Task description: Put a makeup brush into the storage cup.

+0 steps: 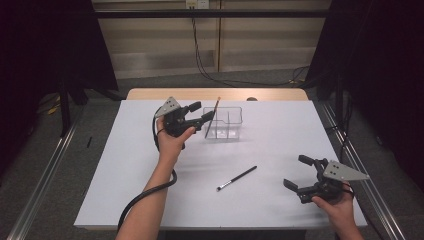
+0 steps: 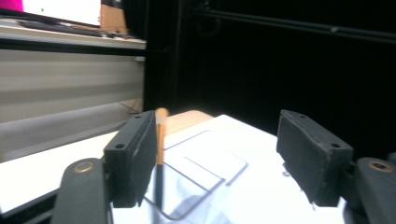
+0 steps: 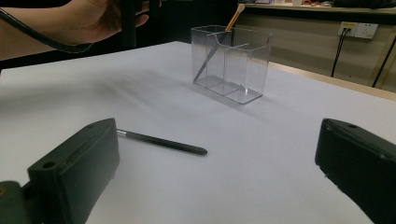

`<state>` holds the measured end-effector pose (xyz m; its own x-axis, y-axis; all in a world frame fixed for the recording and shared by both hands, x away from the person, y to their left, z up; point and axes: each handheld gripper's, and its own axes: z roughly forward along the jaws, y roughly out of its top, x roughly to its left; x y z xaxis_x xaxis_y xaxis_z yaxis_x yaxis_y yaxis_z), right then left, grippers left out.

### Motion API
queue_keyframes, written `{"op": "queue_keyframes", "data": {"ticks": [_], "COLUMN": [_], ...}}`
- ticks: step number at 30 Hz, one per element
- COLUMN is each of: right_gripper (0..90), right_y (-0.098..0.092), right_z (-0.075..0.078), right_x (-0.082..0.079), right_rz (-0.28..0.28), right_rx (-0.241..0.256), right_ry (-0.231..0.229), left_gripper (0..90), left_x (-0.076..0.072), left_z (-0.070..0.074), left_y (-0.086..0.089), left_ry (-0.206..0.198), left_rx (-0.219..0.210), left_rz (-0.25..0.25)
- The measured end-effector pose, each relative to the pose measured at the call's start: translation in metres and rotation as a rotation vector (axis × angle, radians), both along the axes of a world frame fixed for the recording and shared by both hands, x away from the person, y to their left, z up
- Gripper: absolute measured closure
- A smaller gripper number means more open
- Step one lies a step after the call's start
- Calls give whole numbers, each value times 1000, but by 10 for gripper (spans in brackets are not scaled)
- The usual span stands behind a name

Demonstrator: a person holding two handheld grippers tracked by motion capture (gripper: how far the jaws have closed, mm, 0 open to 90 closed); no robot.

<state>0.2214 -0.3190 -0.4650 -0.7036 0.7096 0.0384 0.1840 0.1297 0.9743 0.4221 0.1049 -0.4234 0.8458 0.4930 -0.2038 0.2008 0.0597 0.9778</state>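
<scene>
White table [image 1: 150, 175]; left claw [image 1: 202, 113] wide open

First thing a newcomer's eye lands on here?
Likely the clear organizer at the table's far middle, with an orange-tipped brush leaning in its left compartment beside the open left gripper. Next, the black brush lying loose at table centre, with the right gripper open near it.
</scene>
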Motion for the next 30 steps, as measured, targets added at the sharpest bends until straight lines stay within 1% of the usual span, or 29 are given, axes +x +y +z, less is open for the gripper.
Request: {"op": "queue_keyframes", "data": {"ticks": [2,4,5,7,8,10,13,15,16,18,19,21,22,25,29,30], "right_gripper": [0,0,0,0,0,0,0,0,0,0,0,0,0,0,0,0], "right_y": [0,0,0,0,0,0,0,0,0,0,0,0,0,-1,-2,-2], "right_z": [0,0,0,0,0,0,0,0,0,0,0,0,0,0,0,0], "right_x": [0,0,0,0,0,0,-1,-1,-1,-1,-1,-2,-2,-3,-4,-4], "right_rz": [-2,-3,-1,-1,0,-2,-2,-6,-7,-7,-8,-7,-8,-11,-13,-14], "right_rx": [-1,-1,0,1,-2,-3,-3,0,-1,-3,-3,-5,-6,-7,-4,-4], "right_ry": [1,1,1,2,0,1,0,1,1,1,2,2,2,0,0,1], "left_gripper": [256,227,212,195,170,138,103,82,64,51,40,32,26,16,8,8], "left_x": [-2,-4,-5,-8,-9,-10,-13,-15,-16,-18,-19,-21,-22,-25,-30,-31], "left_z": [-1,-1,-2,-2,-2,-1,-1,-1,-1,-2,-3,-5,-5,-7,-8,-8], "left_y": [2,3,3,3,4,4,6,8,9,11,12,14,16,18,21,22], "left_ry": [-4,-3,-4,-12,-13,-18,-16,-18,-25,-32,-32,-31,-38,-39,-53,-51], "left_rx": [10,16,26,38,46,56,47,57,59,73,73,65,72,64,87,90], "left_rz": [-4,-18,-14,-24,-28,-23,-30,-42,-48,-47,-44,-55,-55,-60,-68,-70]}}
